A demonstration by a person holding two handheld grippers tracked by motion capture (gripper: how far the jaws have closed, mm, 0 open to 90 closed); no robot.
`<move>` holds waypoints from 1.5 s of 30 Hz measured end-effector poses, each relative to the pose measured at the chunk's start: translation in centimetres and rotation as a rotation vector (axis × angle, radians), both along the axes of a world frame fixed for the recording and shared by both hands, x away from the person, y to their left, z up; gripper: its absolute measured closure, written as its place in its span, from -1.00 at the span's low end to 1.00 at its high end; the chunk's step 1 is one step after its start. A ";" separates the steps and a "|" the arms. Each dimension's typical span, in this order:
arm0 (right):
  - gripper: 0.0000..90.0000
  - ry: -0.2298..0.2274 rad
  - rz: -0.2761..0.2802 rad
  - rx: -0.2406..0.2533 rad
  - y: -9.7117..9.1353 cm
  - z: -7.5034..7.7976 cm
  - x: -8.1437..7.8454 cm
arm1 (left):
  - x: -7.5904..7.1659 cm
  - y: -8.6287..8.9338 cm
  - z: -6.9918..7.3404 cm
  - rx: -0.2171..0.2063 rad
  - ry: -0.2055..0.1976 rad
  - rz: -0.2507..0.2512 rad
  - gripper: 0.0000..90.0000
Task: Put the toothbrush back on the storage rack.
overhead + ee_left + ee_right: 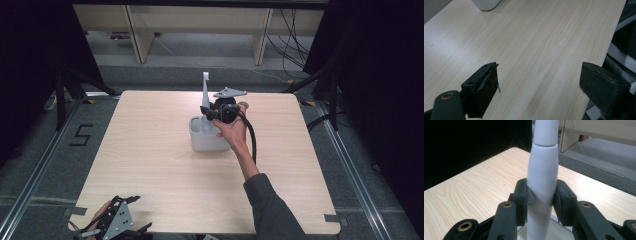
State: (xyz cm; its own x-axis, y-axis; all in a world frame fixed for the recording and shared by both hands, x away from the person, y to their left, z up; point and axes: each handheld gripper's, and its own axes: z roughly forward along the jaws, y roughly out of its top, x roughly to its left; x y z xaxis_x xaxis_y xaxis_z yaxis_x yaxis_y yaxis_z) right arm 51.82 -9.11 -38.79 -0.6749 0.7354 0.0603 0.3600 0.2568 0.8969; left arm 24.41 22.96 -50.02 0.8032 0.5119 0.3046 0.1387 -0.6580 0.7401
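right gripper (541, 197): jaws squeezed on white toothbrush (542, 175) above cup (207, 136) | left gripper (539, 82): jaws wide apart over table (536, 45)

I see the light wooden table (150, 165) on grey carpet (45, 165); beyond it pale cabinets (195, 20), black curtains (30, 60) either side.

You are working in a laboratory recording bay: black curtains (30, 60) are enclosing a pale wooden table (150, 165), cables (290, 40) are trailing over grey floor, and a taped numeral "5" (81, 135) is marking the station.
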 end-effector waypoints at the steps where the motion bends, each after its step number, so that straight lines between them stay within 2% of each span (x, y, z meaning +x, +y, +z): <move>1: 0.48 -0.003 0.007 -0.006 0.0 -0.1 0.1 | 0.0 0.0 0.0 0.000 0.000 0.000 -0.67; 3: 0.48 0.011 -0.006 0.002 0.1 -0.3 0.0 | 0.0 0.0 -0.1 -0.004 -0.002 0.000 -0.67; 5: 0.48 0.016 -0.008 0.004 0.2 -0.4 0.0 | 0.1 0.0 0.0 0.011 -0.009 -0.003 -0.67; 6: 0.48 -0.004 -0.001 -0.016 0.1 -0.5 0.1 | 0.1 0.0 0.0 0.011 -0.009 -0.002 -0.67; 7: 0.48 0.005 -0.007 -0.024 0.1 -0.6 0.0 | 0.1 0.0 0.0 0.012 -0.009 -0.001 -0.67; 8: 0.48 0.011 -0.015 -0.020 0.1 -0.6 0.0 | 0.0 0.0 -0.1 0.011 0.001 -0.004 -0.67; 9: 0.48 0.008 -0.018 -0.020 0.0 -0.6 0.0 | 0.0 -0.1 -0.2 -0.008 0.005 0.000 -0.67; 11: 0.48 0.012 -0.003 -0.004 0.0 -0.7 0.1 | 0.0 0.0 -0.1 0.012 0.003 -0.002 -0.67; 12: 0.48 0.032 -0.016 -0.001 0.0 -0.8 0.0 | 0.1 0.0 -0.1 0.011 0.003 -0.003 -0.67; 14: 0.48 0.042 -0.019 0.000 0.0 -0.9 0.0 | 0.0 -0.1 -0.1 0.011 0.004 -0.004 -0.67; 16: 0.48 0.039 -0.020 -0.034 -0.1 -1.2 0.1 | 0.1 0.0 -0.1 0.009 -0.001 -0.001 -0.67; 18: 0.48 0.030 -0.022 -0.033 -0.2 -1.3 0.1 | 0.1 0.0 -0.1 0.008 -0.001 0.000 -0.67; 19: 0.48 0.052 -0.021 -0.026 -0.1 -1.6 0.1 | 0.0 0.0 -0.1 0.009 -0.001 -0.003 -0.67; 20: 0.48 0.044 -0.023 -0.044 -0.2 -1.6 0.1 | 0.0 0.0 -0.1 0.008 0.002 -0.003 -0.67; 23: 0.48 0.063 -0.033 -0.028 0.0 -2.0 0.0 | 0.0 0.0 -0.1 0.014 0.004 -0.004 -0.67; 24: 0.48 0.073 -0.028 -0.039 0.1 -2.0 0.0 | 0.0 0.0 -0.1 0.011 0.004 -0.004 -0.67; 29: 0.48 0.076 -0.023 -0.040 0.4 -2.6 0.1 | 0.0 0.0 -0.1 0.009 0.002 -0.005 -0.67; 30: 0.48 0.072 -0.020 -0.056 0.5 -2.8 0.1 | 0.0 -0.1 -0.2 -0.012 0.002 0.000 -0.67; 31: 0.48 0.086 -0.015 -0.068 0.5 -2.7 0.0 | 0.0 -0.1 -0.2 -0.012 0.002 0.000 -0.67; 32: 0.48 0.088 -0.017 -0.075 0.6 -2.7 0.0 | 0.0 0.0 -0.1 0.008 0.000 -0.002 -0.67; 34: 0.48 0.094 -0.020 -0.090 0.8 -2.8 -0.1 | 0.1 0.0 -0.1 0.012 0.001 -0.003 -0.67; 36: 0.48 0.098 -0.015 -0.108 1.0 -3.0 -0.1 | 0.0 -0.1 -0.2 -0.007 0.004 -0.002 -0.67; 37: 0.48 0.061 -0.010 -0.115 1.0 -3.2 0.0 | 0.0 -0.1 -0.2 -0.007 0.004 0.000 -0.67; 38: 0.48 0.082 -0.013 -0.129 1.0 -3.3 -0.1 | 0.0 -0.1 -0.2 -0.007 0.004 0.000 -0.67; 39: 0.48 0.094 -0.013 -0.116 1.1 -3.4 -0.1 | 0.0 -0.1 -0.2 -0.010 0.005 0.000 -0.67; 40: 0.48 0.089 -0.012 -0.140 1.1 -3.4 -0.1 | 0.0 -0.1 -0.2 -0.008 0.004 -0.001 -0.67; 41: 0.48 0.102 -0.015 -0.139 1.1 -3.4 -0.1 | 0.0 0.0 -0.1 0.012 0.002 -0.005 -0.67; 43: 0.48 0.093 -0.008 -0.149 1.0 -3.5 0.0 | 0.0 0.0 -0.1 0.010 0.003 -0.005 -0.67; 44: 0.48 0.091 -0.012 -0.148 1.1 -3.6 0.0 | 0.0 -0.1 -0.2 -0.010 0.008 -0.002 -0.67; 45: 0.48 0.103 -0.012 -0.137 1.1 -3.5 -0.1 | 0.0 -0.1 -0.2 -0.008 0.009 -0.002 -0.67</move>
State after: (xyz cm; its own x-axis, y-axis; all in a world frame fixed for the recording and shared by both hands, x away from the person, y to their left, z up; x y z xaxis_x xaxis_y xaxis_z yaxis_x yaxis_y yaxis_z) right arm 51.72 -8.02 -42.26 -0.6614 0.7495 0.0270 0.4518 0.3695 0.8120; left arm 24.41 22.82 -50.23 0.8069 0.5124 0.2937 0.1436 -0.6525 0.7440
